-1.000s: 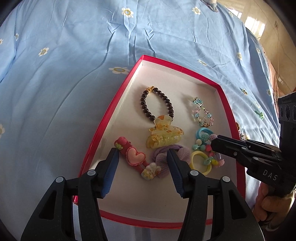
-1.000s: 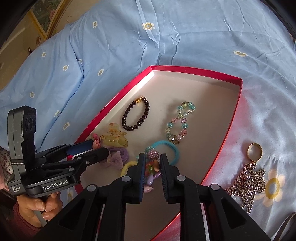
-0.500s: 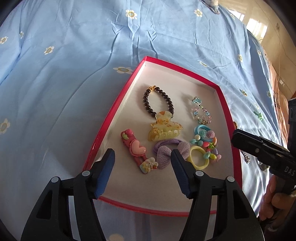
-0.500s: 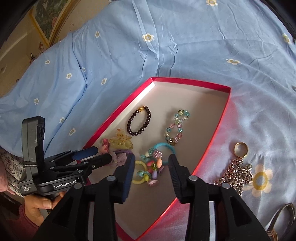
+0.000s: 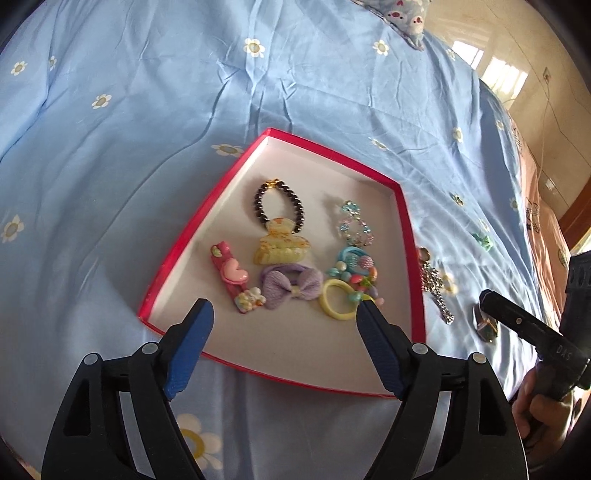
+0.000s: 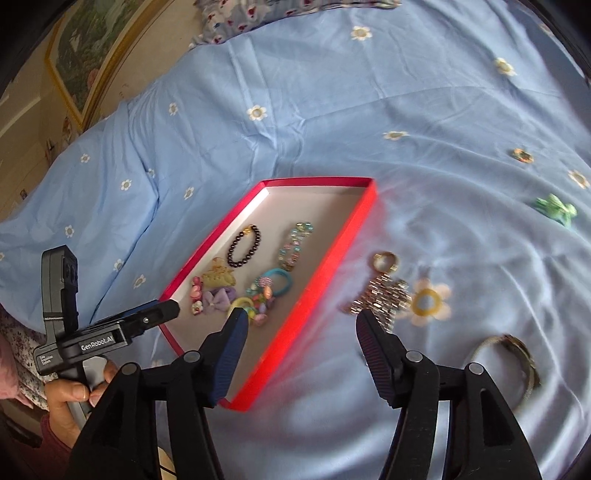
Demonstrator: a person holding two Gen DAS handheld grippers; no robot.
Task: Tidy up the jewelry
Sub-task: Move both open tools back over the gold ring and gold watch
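A red-rimmed box lies on the blue bedspread. It holds a dark bead bracelet, a pastel bead bracelet, a yellow claw clip, a pink heart clip, a purple bow tie and colourful hair ties. My left gripper is open and empty above the box's near edge. My right gripper is open and empty, above the box's right rim. A silver chain with a gold ring lies right of the box.
A bangle lies on the spread at the right. A green trinket and a small ring lie farther off. A pillow is at the back. A framed picture hangs on the wall.
Both grippers have pulled back and up from the box and opened wide. The right gripper let go of the hair ties, which now lie in the box, and swung right.
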